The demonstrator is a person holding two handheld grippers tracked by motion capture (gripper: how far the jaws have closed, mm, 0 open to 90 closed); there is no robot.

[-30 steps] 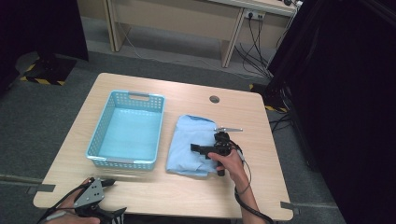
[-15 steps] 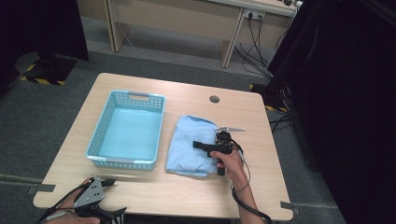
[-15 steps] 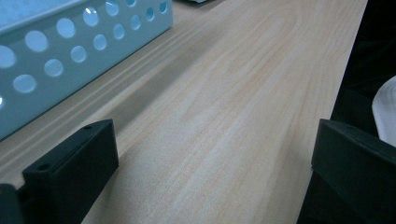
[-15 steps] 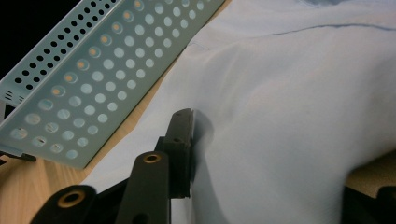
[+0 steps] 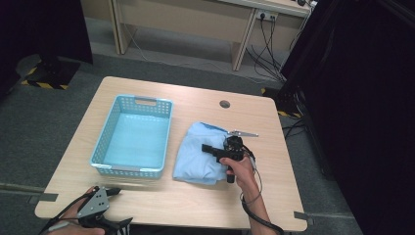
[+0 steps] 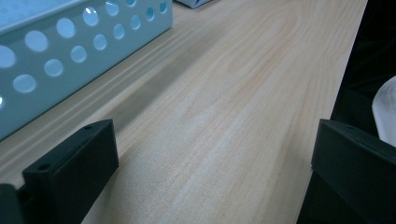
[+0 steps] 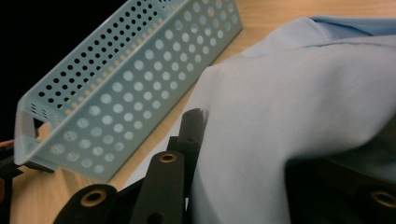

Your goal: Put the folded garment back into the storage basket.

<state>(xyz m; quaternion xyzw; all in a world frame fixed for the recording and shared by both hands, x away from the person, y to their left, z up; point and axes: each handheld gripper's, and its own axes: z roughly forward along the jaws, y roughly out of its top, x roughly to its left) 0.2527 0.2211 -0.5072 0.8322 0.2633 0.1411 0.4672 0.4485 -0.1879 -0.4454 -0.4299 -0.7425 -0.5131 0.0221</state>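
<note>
A folded light blue cloth [image 5: 193,159] lies on the wooden table [image 5: 195,208], right of a light blue perforated basket [image 5: 99,147]. A hand holds my right gripper [image 5: 209,148] over the cloth's right part, its jaws pointing left. In the right gripper view the cloth [image 7: 289,93] bunches between the jaws and drapes over the right one, so my right gripper [image 7: 261,154] looks shut on it. My left gripper [image 5: 113,193] rests at the table's near-left edge, open. Only bare wood lies between the jaws of my left gripper [image 6: 210,163].
The basket [image 7: 130,93] is empty and stands close to the cloth's left edge. Its near wall [image 6: 70,56] is just ahead of the left gripper. A round cable hole [image 5: 224,104] sits in the table's far side. Desk legs and cables stand beyond the table.
The right gripper has shifted only slightly on the cloth. The left gripper has stayed at the near-left edge.
</note>
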